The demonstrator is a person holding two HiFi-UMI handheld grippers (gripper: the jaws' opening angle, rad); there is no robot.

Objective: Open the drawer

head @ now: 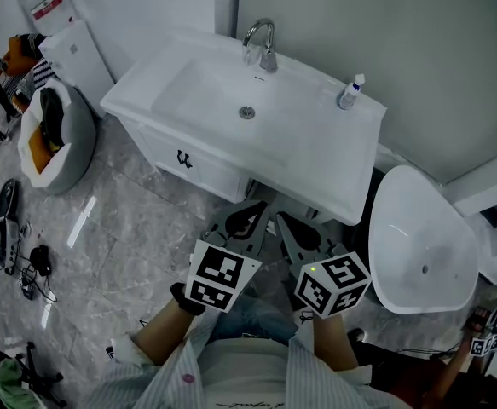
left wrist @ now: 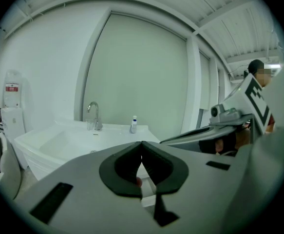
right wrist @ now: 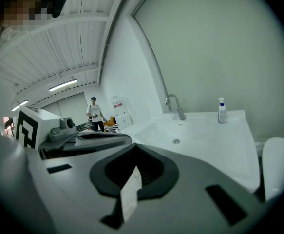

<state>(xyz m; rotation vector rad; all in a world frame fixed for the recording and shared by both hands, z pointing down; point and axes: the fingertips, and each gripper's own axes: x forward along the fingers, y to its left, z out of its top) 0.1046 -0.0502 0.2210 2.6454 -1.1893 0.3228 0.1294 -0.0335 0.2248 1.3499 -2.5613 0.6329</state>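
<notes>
Head view. The sink (head: 257,113) sits on a white cabinet. The drawer (head: 199,170) is in the cabinet front under the sink's left half and is fully shut. Its dark handle (head: 184,158) is untouched. You hold the left gripper (head: 248,221) and the right gripper (head: 292,228) side by side below the sink's front edge, tips toward the cabinet. Both are to the right of the handle and clear of it. This looks like a ready stance, with the pull not yet begun. The left gripper is nearer the handle and probably suits the reach.

Left gripper view. The jaws are together at the tips with nothing between them, which fits, since there is nothing to grip yet. The sink lies ahead and left, with the tap (left wrist: 94,115) and a small bottle (left wrist: 133,125) at its back edge. I cannot make out the handle here, so the aim seems too high for it. You will likely need to part the jaws and drop lower.

Right gripper view. The jaws are also closed and empty. The sink fills the right of the view, and the drawer is out of sight. This gripper seems parked as a spare.
</notes>
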